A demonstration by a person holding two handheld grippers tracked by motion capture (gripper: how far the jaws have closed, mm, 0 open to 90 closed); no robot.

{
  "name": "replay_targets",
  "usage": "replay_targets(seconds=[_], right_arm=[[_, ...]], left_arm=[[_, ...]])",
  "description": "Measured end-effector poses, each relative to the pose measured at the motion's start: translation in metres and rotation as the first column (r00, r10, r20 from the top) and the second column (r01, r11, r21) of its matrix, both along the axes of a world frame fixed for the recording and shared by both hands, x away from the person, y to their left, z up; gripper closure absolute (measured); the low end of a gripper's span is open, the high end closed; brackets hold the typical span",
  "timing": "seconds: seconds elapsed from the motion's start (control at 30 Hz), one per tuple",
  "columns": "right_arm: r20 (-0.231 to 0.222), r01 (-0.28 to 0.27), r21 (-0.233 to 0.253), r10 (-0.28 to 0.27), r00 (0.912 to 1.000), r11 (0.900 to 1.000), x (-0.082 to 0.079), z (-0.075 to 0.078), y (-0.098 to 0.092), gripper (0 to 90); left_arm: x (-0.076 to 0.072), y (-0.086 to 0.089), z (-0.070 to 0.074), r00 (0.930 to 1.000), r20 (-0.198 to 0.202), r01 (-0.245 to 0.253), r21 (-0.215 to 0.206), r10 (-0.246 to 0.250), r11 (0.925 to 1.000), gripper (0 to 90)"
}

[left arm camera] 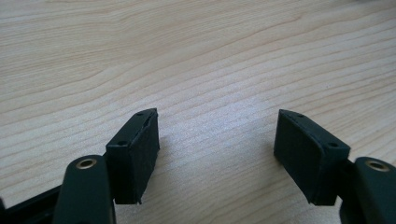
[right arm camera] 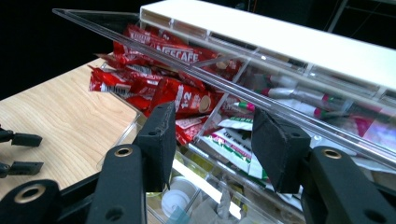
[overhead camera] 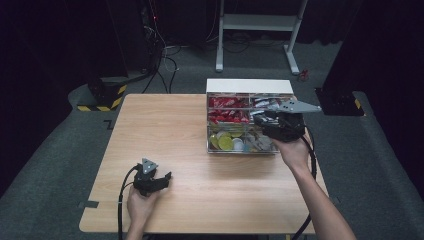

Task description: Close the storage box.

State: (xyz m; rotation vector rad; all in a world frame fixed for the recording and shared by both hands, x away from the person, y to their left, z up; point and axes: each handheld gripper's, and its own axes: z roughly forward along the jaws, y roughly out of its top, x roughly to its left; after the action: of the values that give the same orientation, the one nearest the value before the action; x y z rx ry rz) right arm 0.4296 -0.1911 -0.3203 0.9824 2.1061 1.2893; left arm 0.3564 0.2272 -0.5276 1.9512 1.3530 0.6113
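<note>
We find the right tongs (right arm camera: 212, 140) spread apart, empty, over the clear organizer (overhead camera: 248, 86) at the tabletop's (overhead camera: 165, 130) far right, just before its red sachets (right arm camera: 182, 95). The left tongs (left arm camera: 217, 140) rest apart on bare wood.

Overhead light brightens the table (overhead camera: 200, 150) against dark surroundings; the clear box (right arm camera: 261, 100) glares, close foreground blurs.
</note>
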Motion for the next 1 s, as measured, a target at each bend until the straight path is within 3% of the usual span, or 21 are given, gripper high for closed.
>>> replay_targets(seconds=[0.7, 1.0], right_arm=[[0.008, 0.014, 0.002, -0.014, 0.9999, 1.0, 0.006, 0.015, -0.002, 50.7], [0.007, 0.024, -0.002, -0.024, 0.9997, 1.0, 0.009, 0.021, -0.002, 50.4]], left_arm=[[0.0, 0.0, 0.0, 1.0, 0.001, 0.01, 0.003, -0.01, 0.9999, 31.5], [0.0, -0.003, 0.0, 0.9999, -0.001, -0.011, -0.003, 0.011, 0.9999, 29.3]])
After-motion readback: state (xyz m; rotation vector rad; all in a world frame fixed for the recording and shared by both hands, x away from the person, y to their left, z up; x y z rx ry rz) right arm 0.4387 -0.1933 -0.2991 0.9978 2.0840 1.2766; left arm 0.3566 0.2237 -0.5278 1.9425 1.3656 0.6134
